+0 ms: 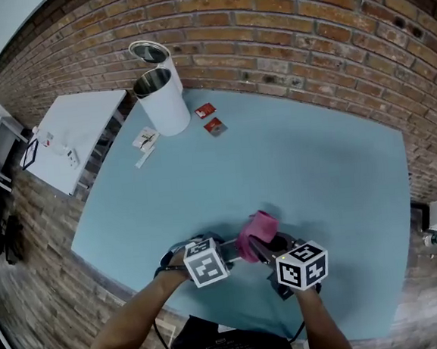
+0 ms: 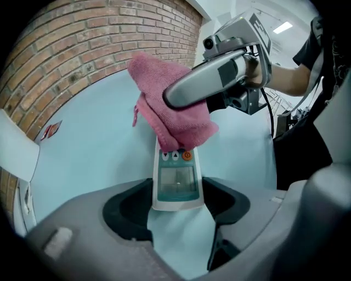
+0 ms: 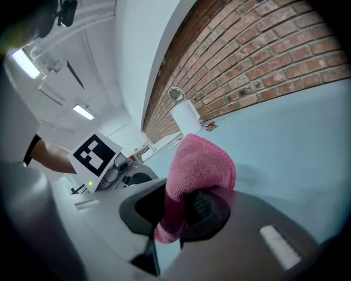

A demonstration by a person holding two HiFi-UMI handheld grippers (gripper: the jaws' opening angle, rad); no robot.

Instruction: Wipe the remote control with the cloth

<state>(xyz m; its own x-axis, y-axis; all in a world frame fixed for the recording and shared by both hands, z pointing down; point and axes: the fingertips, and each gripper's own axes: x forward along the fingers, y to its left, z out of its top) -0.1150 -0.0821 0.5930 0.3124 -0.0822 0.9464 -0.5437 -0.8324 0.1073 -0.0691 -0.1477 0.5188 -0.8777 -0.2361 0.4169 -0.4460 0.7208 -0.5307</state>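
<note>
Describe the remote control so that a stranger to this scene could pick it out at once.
On the light blue table before the brick wall, look to the near edge. The slim white plastic remote control sits between the jaws of the left claw, its far end under the pink towelling cloth. Only it has a grey screen and an orange button.

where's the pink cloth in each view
Head view: pink cloth, lower centre.
Left gripper view: upper centre, draped over the far end of the remote control.
Right gripper view: centre, pinched between the jaws.
Shared landmark: the brick wall behind the table.
</note>
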